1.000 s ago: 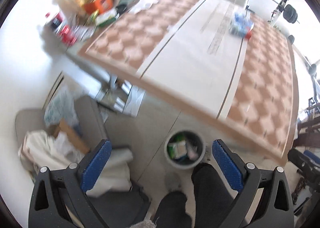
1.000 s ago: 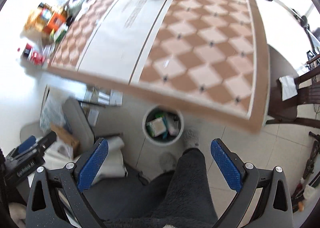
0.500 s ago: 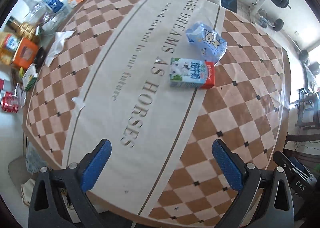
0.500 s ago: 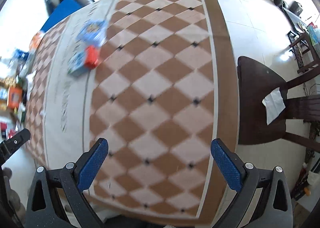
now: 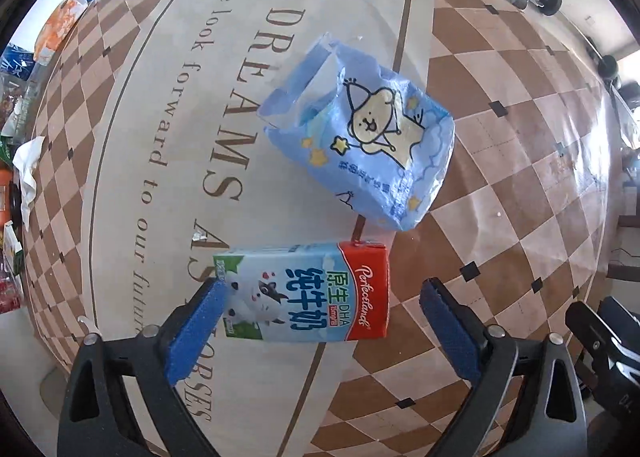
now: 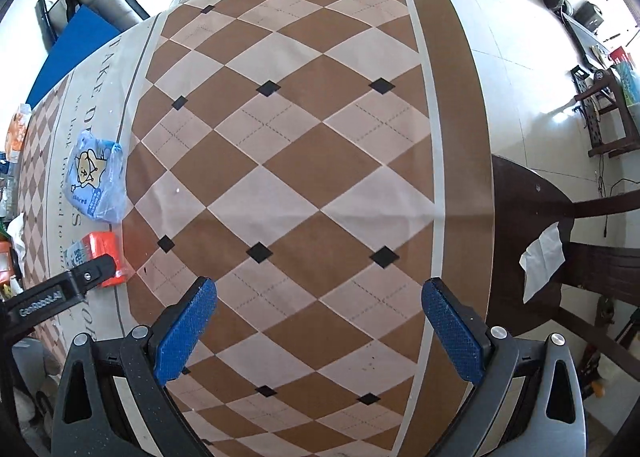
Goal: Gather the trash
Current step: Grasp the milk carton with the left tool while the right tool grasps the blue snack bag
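Table covered by a cloth of brown and cream diamonds, with a pale central band printed "TAKE DREAMS AS HORSES". On this band we see a milk carton lying flat, red end toward 3 o'clock. At 1 o'clock from it, just beside, lies a crumpled blue bag bearing a cartoon bear. At 9 o'clock, near the table edge, we note a white tissue; at 10 o'clock, an orange packet. In the right wrist view, we find the same bag and carton at 9 o'clock.
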The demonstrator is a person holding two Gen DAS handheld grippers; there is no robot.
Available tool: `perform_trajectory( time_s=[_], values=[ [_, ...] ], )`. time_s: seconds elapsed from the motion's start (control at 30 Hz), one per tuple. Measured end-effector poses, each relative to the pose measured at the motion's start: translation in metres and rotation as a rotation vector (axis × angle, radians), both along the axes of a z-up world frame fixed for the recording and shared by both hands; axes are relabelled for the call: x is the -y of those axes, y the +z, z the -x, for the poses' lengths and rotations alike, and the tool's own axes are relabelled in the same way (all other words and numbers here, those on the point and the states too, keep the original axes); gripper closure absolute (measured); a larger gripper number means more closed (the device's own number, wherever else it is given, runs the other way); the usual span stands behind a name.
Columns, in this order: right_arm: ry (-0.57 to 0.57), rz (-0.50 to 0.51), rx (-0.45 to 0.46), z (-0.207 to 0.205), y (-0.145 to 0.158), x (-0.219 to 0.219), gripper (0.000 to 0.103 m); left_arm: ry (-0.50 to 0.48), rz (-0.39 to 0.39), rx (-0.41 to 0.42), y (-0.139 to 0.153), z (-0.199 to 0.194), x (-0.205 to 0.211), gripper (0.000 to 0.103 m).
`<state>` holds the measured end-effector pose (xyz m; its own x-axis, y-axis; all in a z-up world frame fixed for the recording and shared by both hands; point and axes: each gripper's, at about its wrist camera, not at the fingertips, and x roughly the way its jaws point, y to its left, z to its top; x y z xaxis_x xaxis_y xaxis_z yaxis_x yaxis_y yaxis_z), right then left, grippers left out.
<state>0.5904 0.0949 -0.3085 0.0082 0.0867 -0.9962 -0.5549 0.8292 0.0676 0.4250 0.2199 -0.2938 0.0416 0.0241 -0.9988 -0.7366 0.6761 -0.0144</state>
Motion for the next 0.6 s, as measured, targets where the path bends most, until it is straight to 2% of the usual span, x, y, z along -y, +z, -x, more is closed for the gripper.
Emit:
perform_trajectory(
  time_s=[0.03,0.13,0.2,0.3,0.37,0.47,0.6],
  values=[
    [0.014,-0.004,-0.011,-0.002,-0.001,-0.008,0.000,-0.001,-0.014,-0.001,0.003,0.004,-0.004,0.022],
    [0.075,-0.021,-0.040,-0.003,-0.002,-0.036,0.000,0.020,0.006,0.018,0.007,0.021,-0.017,0.027],
    [0.127,-0.036,-0.051,-0.001,-0.002,-0.060,0.000,0.025,0.004,0.011,0.005,0.033,-0.025,0.025],
    [0.245,-0.063,-0.050,0.006,0.000,-0.106,0.000,0.000,0.009,0.006,0.001,0.041,-0.029,0.017],
    [0.354,-0.084,-0.048,0.017,0.001,-0.141,0.000,-0.003,-0.001,0.007,-0.003,0.049,-0.033,0.015],
    [0.496,-0.072,-0.010,0.037,0.003,-0.185,0.000,0.053,0.021,0.026,-0.007,0.071,-0.046,0.014],
    [0.645,-0.045,-0.005,0.057,-0.008,-0.226,0.000,0.115,0.024,0.029,-0.010,0.101,-0.064,0.014]
  ],
)
